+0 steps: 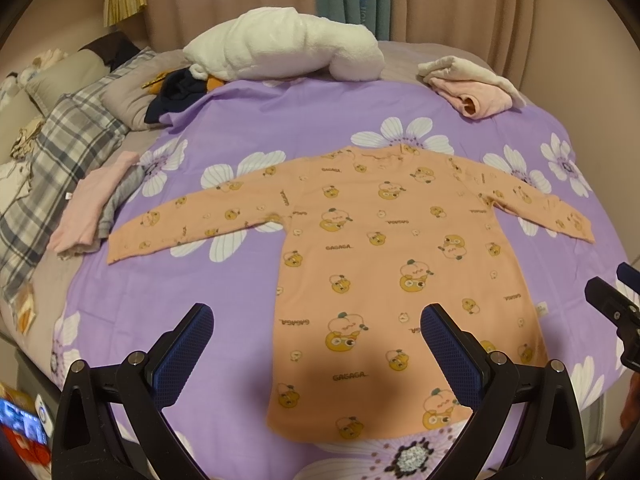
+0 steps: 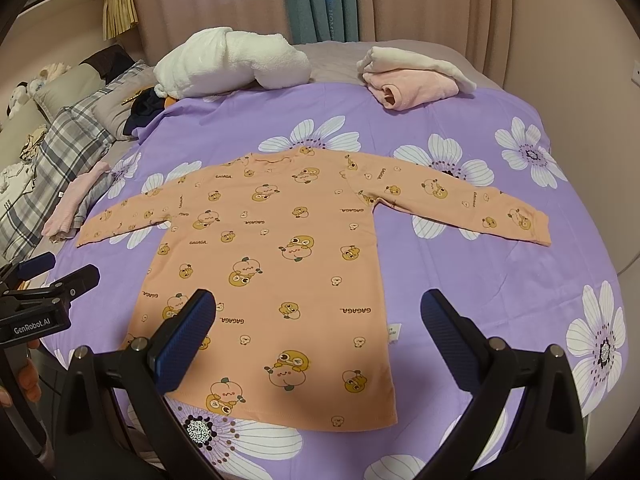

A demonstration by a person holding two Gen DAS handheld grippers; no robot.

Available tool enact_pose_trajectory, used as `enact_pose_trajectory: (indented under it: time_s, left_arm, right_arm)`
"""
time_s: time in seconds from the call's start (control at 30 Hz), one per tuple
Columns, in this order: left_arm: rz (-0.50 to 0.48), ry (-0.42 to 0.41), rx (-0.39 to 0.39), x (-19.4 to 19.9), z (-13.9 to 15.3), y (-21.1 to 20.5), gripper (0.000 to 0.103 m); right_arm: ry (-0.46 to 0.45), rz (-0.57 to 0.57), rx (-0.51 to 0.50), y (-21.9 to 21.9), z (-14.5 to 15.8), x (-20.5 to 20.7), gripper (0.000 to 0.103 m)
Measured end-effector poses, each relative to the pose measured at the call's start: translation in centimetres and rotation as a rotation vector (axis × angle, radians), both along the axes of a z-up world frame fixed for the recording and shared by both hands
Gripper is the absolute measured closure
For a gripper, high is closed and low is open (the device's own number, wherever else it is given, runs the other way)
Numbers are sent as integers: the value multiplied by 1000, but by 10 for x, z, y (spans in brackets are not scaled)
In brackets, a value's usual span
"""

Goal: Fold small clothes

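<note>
An orange long-sleeved child's shirt [image 1: 380,248] with cartoon prints lies flat, sleeves spread, on the purple flowered sheet [image 1: 224,128]. It also shows in the right wrist view [image 2: 280,256]. My left gripper [image 1: 316,332] is open and empty, hovering above the shirt's lower left hem. My right gripper [image 2: 318,328] is open and empty above the shirt's lower right hem. The right gripper shows at the right edge of the left wrist view [image 1: 616,308], and the left gripper at the left edge of the right wrist view [image 2: 48,280].
A white fluffy blanket [image 1: 280,44] and folded pink and cream clothes [image 1: 472,84] lie at the far side. A folded pink and grey pile [image 1: 96,208] sits by the left sleeve. A plaid cover [image 1: 60,148], pillows and dark clothes [image 1: 176,92] lie left.
</note>
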State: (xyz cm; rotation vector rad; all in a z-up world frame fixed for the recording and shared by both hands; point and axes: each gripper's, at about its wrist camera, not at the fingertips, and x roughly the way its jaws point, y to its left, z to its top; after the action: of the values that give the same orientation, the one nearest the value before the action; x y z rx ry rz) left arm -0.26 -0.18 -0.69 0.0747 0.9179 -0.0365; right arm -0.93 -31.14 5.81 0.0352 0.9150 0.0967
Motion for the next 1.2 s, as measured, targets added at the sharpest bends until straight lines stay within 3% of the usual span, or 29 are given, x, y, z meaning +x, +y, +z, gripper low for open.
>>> enact_pose_trajectory:
  time_s: [0.6,0.67,0.73,0.77,0.83,0.87,0.93,1.03,1.2]
  left_arm:
    - [-12,-6,28,4,-6,-12,1]
    - [-30,-6,42,10,-11,-18,1]
    - [-58,-3,0,18,-19,-17,1]
    - [-68,-14,43,22,-22,-16,1]
    - [-71,-17,-46,35,-31,-11,1]
    - [-78,-84,-117,44,-33,-12,1]
    - [-79,-109,-212,61,-42,-13,1]
    - [-63,-110,-257,81,-60,-19,1]
    - [-18,-97,-381,103,-69,-28,1]
  right_arm:
    - [-1,-21,8,-11,-5,0,0]
    - [-11,-26,30,-16,-7,1,0]
    - [-40,-22,88,-25,-11,3,0]
    - [-58,-18,139,-31,-14,4,0]
    - [-46,-28,248,-46,-23,8,0]
    - [-37,-42,338,-59,-32,11,0]
    - [13,-114,428,-80,-48,15,0]
    - [69,-270,480,-122,-76,22,0]
    - [-1,-476,542,-192,-114,41,7]
